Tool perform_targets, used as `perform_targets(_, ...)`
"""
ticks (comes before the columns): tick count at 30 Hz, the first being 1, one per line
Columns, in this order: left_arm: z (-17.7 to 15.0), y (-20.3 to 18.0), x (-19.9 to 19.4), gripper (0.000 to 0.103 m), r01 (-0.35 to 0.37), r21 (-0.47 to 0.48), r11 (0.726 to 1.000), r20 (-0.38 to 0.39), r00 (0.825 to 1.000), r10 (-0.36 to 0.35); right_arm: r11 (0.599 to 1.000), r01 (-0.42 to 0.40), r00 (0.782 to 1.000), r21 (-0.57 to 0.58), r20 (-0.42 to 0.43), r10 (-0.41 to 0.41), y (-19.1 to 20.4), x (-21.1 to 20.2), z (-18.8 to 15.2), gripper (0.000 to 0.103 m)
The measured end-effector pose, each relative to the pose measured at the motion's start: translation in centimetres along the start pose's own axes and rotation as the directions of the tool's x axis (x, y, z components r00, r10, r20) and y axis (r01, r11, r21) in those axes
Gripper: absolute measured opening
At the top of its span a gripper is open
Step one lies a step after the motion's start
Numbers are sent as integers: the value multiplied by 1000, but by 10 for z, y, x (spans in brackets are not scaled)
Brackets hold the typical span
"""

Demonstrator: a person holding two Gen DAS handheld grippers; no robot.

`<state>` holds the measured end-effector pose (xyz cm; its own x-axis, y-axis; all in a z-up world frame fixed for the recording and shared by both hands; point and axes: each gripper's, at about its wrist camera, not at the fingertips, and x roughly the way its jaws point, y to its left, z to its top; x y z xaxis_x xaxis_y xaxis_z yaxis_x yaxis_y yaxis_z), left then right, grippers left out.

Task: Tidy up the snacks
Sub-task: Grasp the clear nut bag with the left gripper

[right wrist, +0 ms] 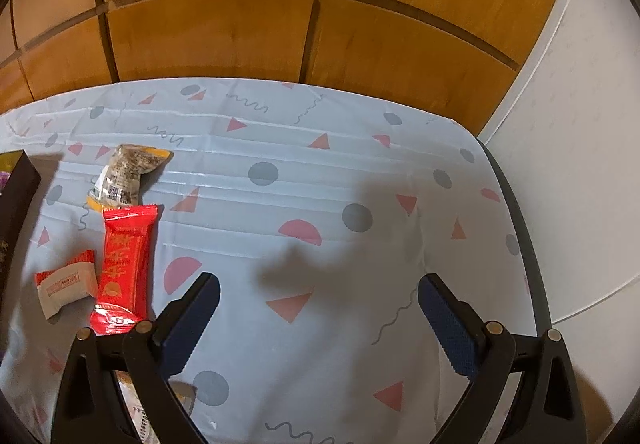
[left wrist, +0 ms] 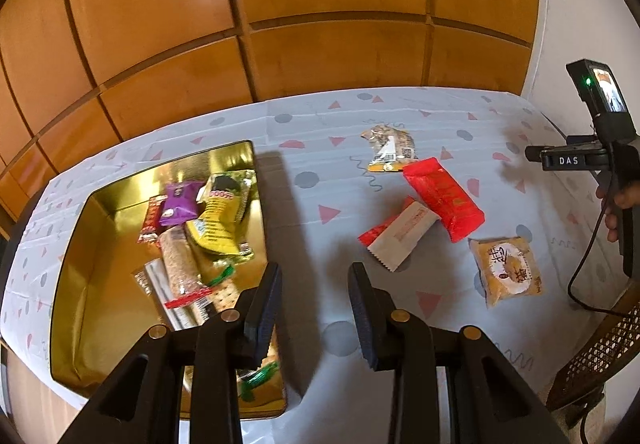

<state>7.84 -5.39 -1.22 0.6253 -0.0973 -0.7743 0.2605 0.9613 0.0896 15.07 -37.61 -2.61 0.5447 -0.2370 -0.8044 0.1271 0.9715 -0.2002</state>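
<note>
A gold tin box stands at the table's left and holds several snack packets, among them a purple one and a yellow one. My left gripper is open and empty, hovering just right of the box. Loose on the cloth lie a long red packet, a red-and-white packet, a clear nut packet and an orange pastry packet. My right gripper is open and empty over bare cloth, right of the red packet.
The table wears a pale blue patterned cloth and stands against a wooden panelled wall. The right gripper's body and cable show at the table's right edge. A wicker chair back stands at the lower right. A white wall is at right.
</note>
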Motion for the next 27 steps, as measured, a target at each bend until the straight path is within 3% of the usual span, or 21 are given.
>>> perform_targets(16, 25, -29, 37, 36, 55, 49, 997, -87, 995, -51, 999, -24, 999, 45, 22, 23, -6, -5, 4, 100)
perform_targets(21, 39, -29, 55, 36, 130, -32, 991, -141, 981, -133, 998, -31, 999, 47, 30, 30, -6, -7, 4, 100)
perform_targets(27, 65, -36, 65, 36, 187, -75, 980, -117, 974, -194, 998, -41, 998, 57, 42, 38, -8, -10, 4, 100)
